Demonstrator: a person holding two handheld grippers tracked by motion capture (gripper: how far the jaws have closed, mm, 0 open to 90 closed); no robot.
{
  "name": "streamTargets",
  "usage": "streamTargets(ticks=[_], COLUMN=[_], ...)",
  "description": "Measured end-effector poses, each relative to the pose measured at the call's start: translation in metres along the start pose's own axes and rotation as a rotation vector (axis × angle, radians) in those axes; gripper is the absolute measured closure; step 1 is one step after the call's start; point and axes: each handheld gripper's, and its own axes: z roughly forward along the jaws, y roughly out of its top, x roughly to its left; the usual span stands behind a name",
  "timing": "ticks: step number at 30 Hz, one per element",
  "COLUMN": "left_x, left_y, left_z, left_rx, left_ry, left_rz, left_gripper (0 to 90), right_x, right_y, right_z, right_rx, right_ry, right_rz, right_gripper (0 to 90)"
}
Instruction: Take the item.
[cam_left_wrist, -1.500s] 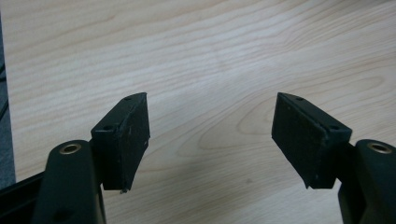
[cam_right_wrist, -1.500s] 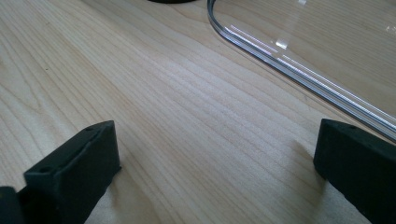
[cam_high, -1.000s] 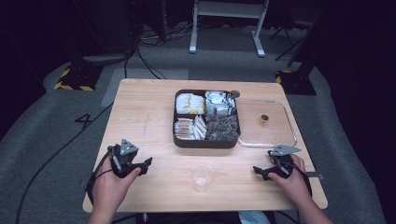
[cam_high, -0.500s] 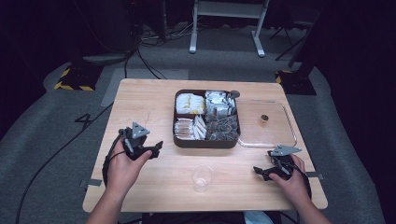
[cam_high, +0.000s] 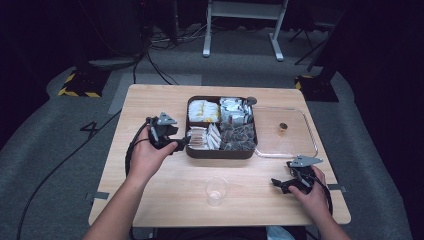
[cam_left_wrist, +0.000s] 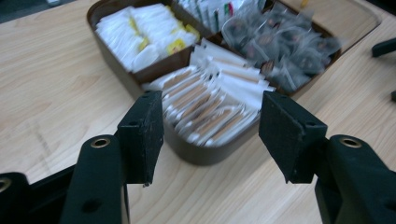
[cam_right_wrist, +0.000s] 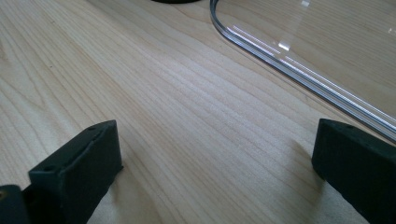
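A dark brown tray (cam_high: 220, 153) with four compartments stands at the table's middle back. It holds yellow-white packets (cam_high: 202, 111), silver packets (cam_high: 235, 110), white-and-tan sachets (cam_high: 204, 137) and dark clear-wrapped packets (cam_high: 239, 137). My left gripper (cam_high: 184, 143) is open at the tray's left front corner. In the left gripper view, the white-and-tan sachets (cam_left_wrist: 212, 105) lie just beyond the left gripper (cam_left_wrist: 215, 135). My right gripper (cam_high: 279, 184) rests open on the wood at the front right, with bare table between the jaws of the right gripper (cam_right_wrist: 217, 163).
A clear lid (cam_high: 295, 150) with a small brass knob (cam_high: 283, 128) lies flat to the right of the tray; its rim (cam_right_wrist: 299, 77) runs close ahead of my right gripper. A clear plastic cup (cam_high: 216, 190) stands near the front edge.
My left gripper has travelled from the front left of the table up and rightward to the tray's left front corner. The right gripper has stayed in place.
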Motion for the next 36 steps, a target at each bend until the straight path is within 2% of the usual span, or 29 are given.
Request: streamTargets(ticks=[7,11,13,18,22,24,25,30,33,36], left_x=[0.009,0.015,0.017,0.024,0.029,0.033,0.034,0.04,0.043,0.045], left_y=[0.02,0.03,0.035,0.047,0.054,0.056,0.058,0.062,0.063,0.064], left_z=[0.023,0.04,0.047,0.063,0.074,0.079,0.082,0.097,0.108,0.119], left_rx=[0.018,0.014,-0.002,-0.002,-0.001,-0.007,-0.003,0.029,0.061,0.075], left_ry=[-0.005,-0.036,-0.023,0.012,0.008,0.015,0.016,0.027,0.044,0.041], left_rz=[0.012,-0.011,-0.012,-0.013,-0.026,-0.02,-0.022,0.019,0.005,-0.005], left_gripper=[44.6,41.7,39.9,40.5,39.6,39.3,39.4,41.3,42.9,44.0], right_x=[0.0,0.0,-0.001,-0.001,-0.001,-0.001,-0.001,-0.001,-0.001,-0.001], right_y=[0.0,0.0,0.0,0.0,0.0,0.0,0.0,0.0,0.0,0.0], right_z=[0.0,0.0,0.0,0.0,0.0,0.0,0.0,0.0,0.0,0.0], right_rx=[-0.001,-0.001,-0.001,-0.001,-0.001,-0.001,-0.001,-0.003,-0.003,-0.003], right_ry=[0.001,0.004,0.007,0.007,0.008,0.007,0.007,0.009,0.01,0.009], right_rz=[-0.003,-0.005,-0.008,-0.009,-0.009,-0.009,-0.009,-0.01,-0.011,-0.011], right_gripper=[1.8,1.9,1.9,1.9,1.9,1.9,1.9,2.6,2.6,2.6])
